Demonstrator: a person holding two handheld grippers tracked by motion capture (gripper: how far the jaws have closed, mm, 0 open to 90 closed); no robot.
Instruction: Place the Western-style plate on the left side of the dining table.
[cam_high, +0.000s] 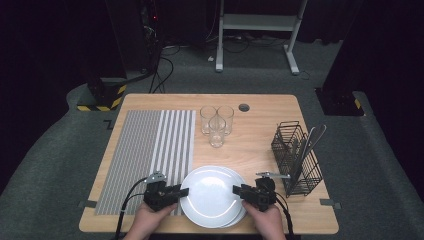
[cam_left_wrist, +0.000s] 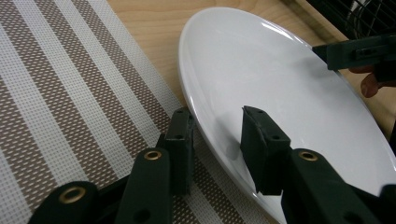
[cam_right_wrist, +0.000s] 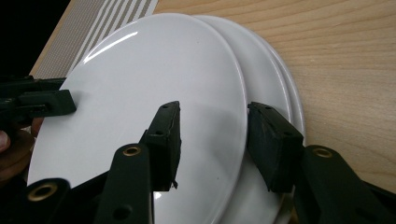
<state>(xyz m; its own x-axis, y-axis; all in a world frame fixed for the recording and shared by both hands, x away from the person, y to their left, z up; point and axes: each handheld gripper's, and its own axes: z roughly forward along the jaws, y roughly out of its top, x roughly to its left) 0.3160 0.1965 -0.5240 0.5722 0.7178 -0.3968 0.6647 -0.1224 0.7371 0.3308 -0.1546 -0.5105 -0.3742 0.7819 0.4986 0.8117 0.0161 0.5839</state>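
Top plate (cam_high: 210, 192): stacked on further plates (cam_right_wrist: 280, 88) at the near table (cam_high: 260, 150) edge, just right of the striped mat (cam_high: 145, 155).
Left gripper (cam_left_wrist: 217, 126): jaws are set astride the top plate's left rim, one over the mat, one over the plate face. No pad contact is seen, so the jaws are judged open, with no grip made.
Right gripper (cam_right_wrist: 212, 126): jaws are set astride the right rim, gap visible on both sides; nothing is clamped.
Risk, slip: a glazed rim is likely to slide between pads if only the edge is caught.
Risk, tilt: if one side is lifted first, the plate may be tipped off the stack.
Risk, double pick: the lower jaw may be wedged under a second plate.
Risk, collision: the wire basket (cam_high: 295, 155) stands near the right hand (cam_high: 267, 220).
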